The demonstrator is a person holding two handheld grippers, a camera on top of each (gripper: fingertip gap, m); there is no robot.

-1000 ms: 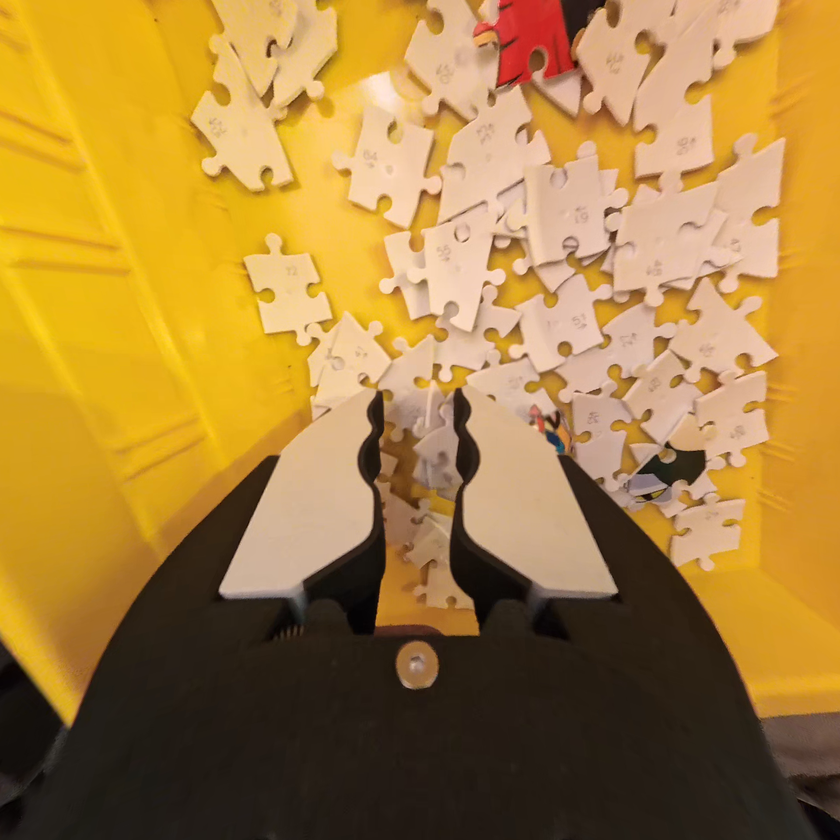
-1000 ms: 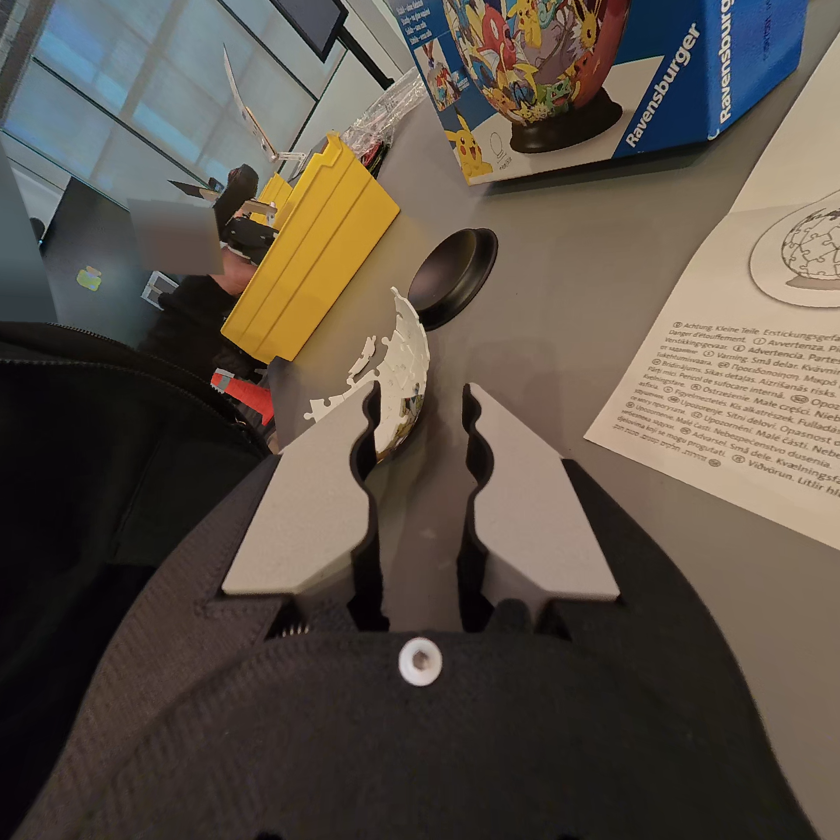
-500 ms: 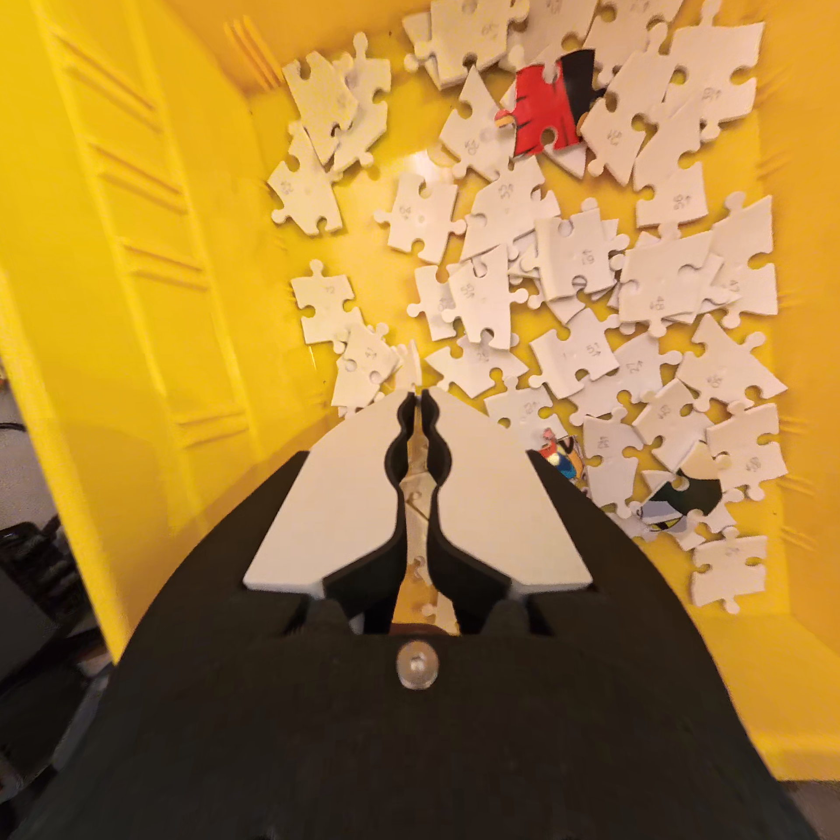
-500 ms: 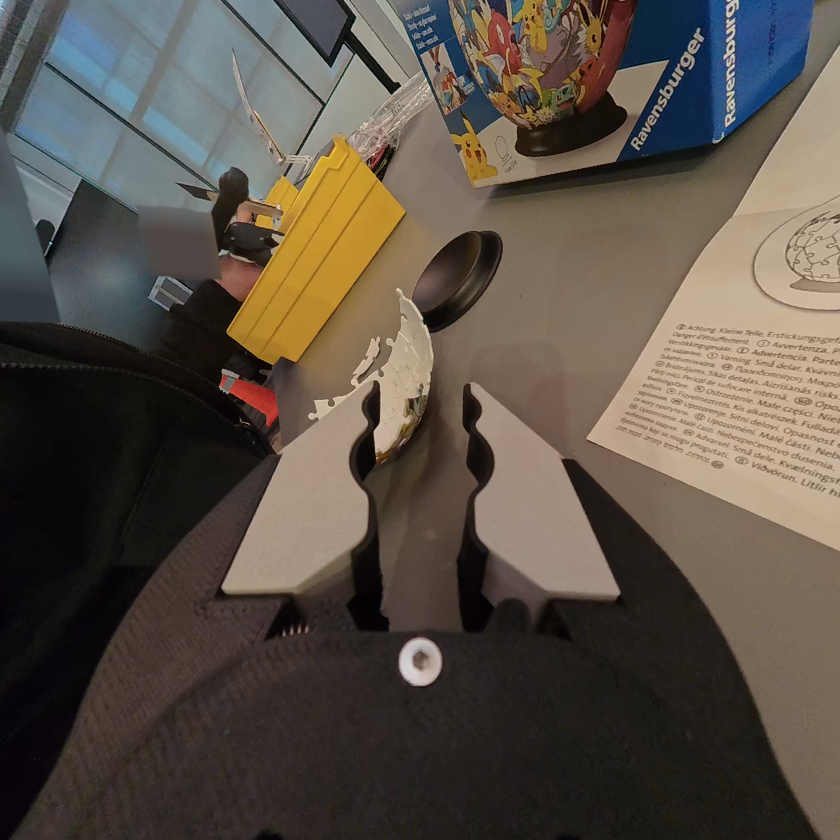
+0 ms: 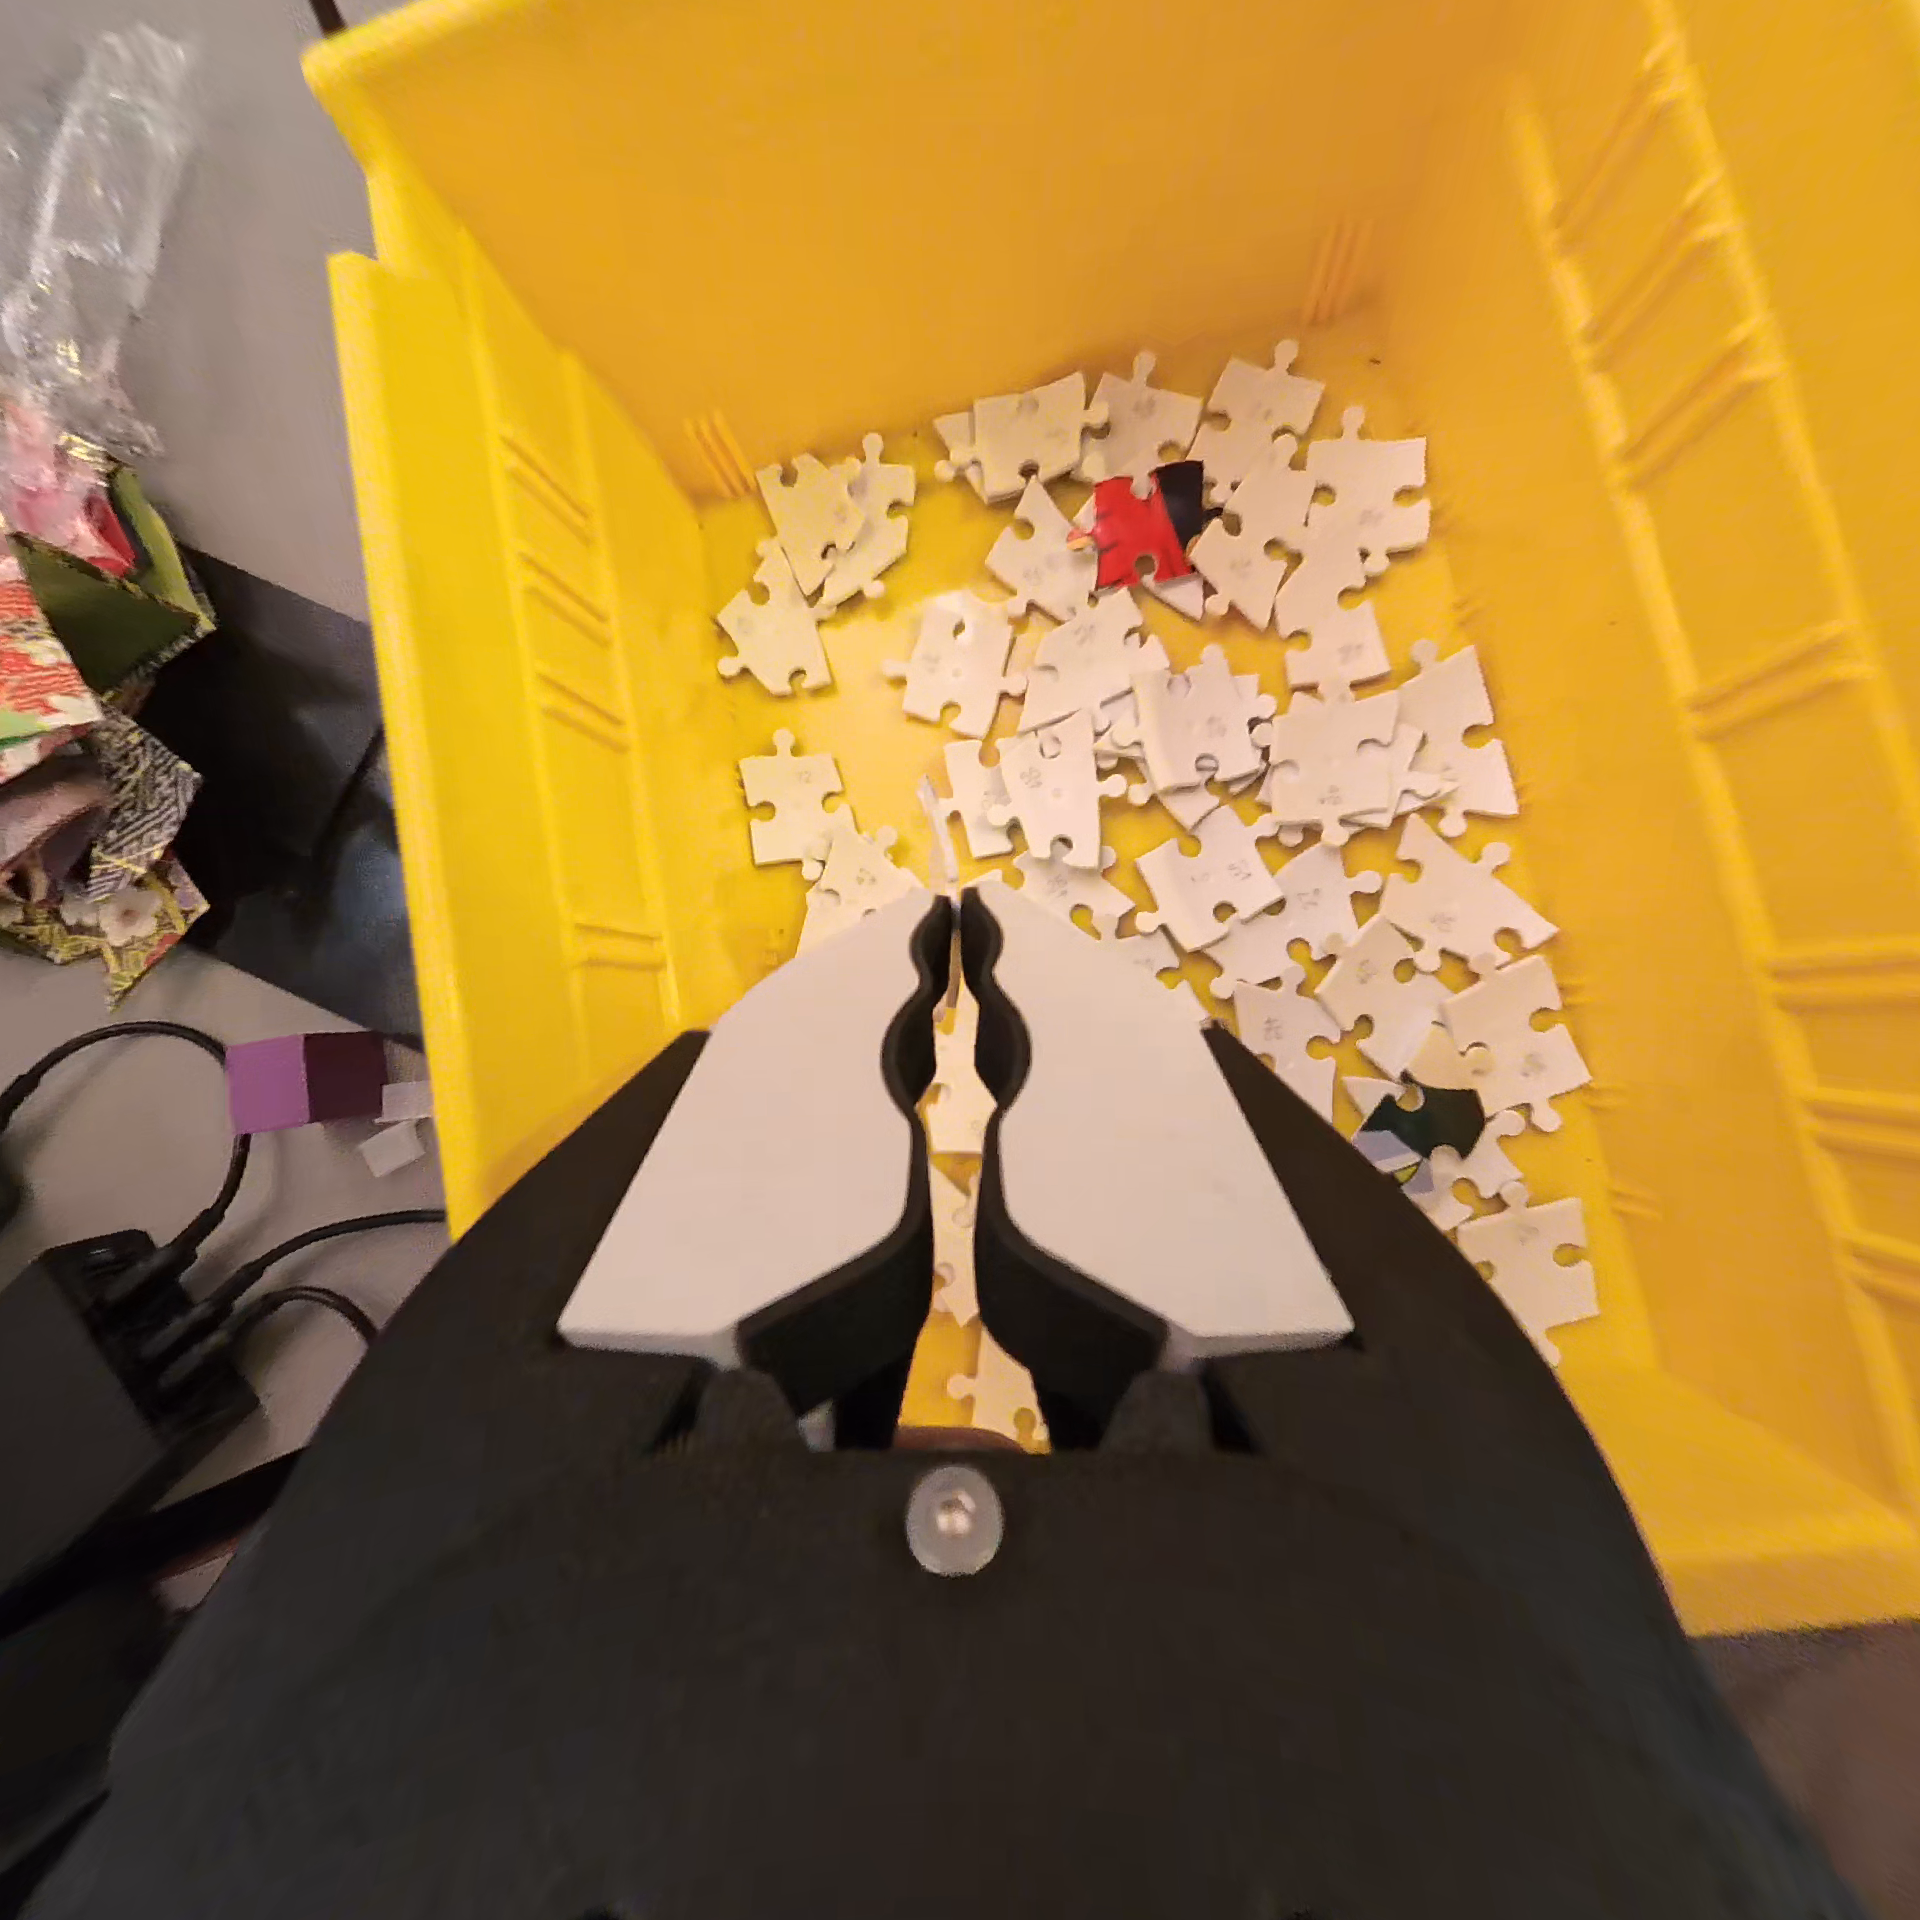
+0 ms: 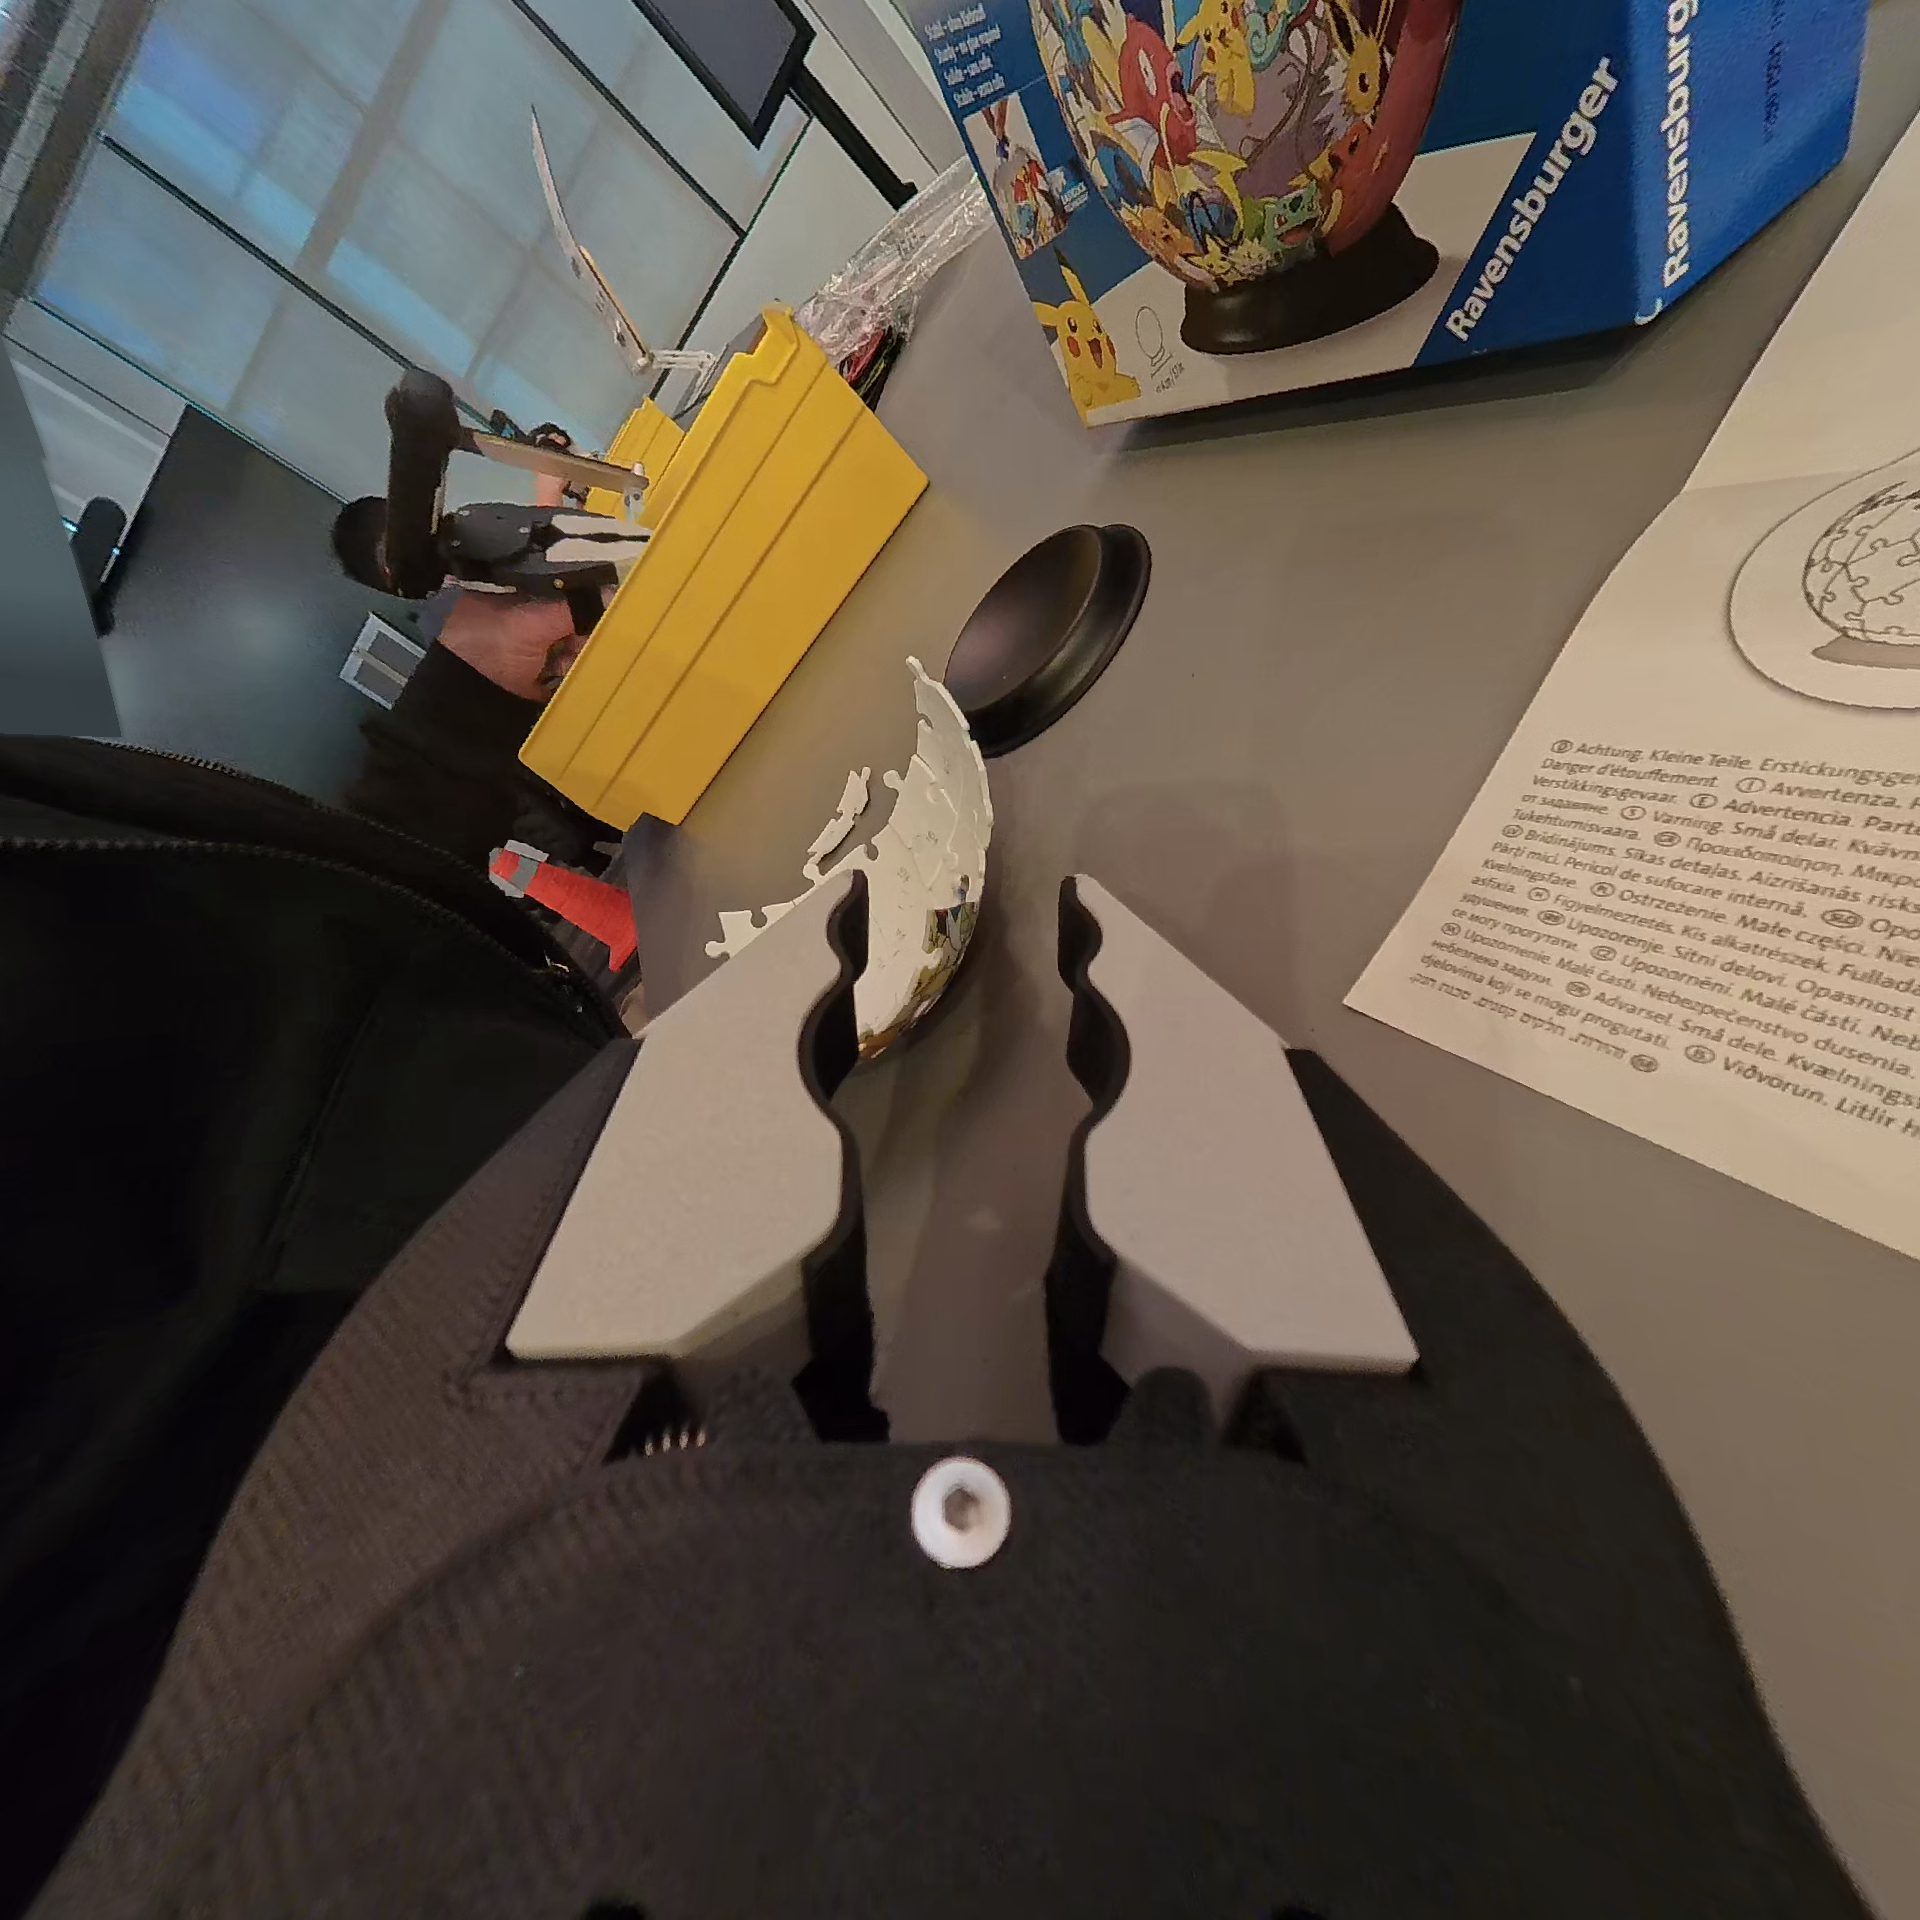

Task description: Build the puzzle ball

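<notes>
While the half-built puzzle ball shell [image 6: 925, 883], white on its inside and printed on its outer curve, lies on the grey desk [image 6: 1299, 644], the job looks well short of finished: only a partial bowl of curved pieces is joined. Dozens of loose white plastic puzzle pieces [image 5: 1195, 769] litter the floor of the yellow plastic bin [image 5: 935, 260], most lying blank side up, a red-and-black one [image 5: 1143, 525] among them. The left gripper [image 5: 957, 909] sits above the bin, jaws nearly together, and a thin white piece [image 5: 940, 831] seems to stand edge-on at the tips; whether it is truly pinched I cannot tell for certain. The right gripper [image 6: 964, 896] waits low over the desk, jaws parted and empty, the shell just beyond its left finger. Around it: a round black stand [image 6: 1049, 634] just behind the shell, the blue puzzle box [image 6: 1403, 177] farther back, a white instruction sheet [image 6: 1714, 831] to the right. Beside the bin lie folded patterned papers [image 5: 94, 665] and black cables [image 5: 208, 1278]. The bin's tall walls look the main obstacle to a clean exit.
</notes>
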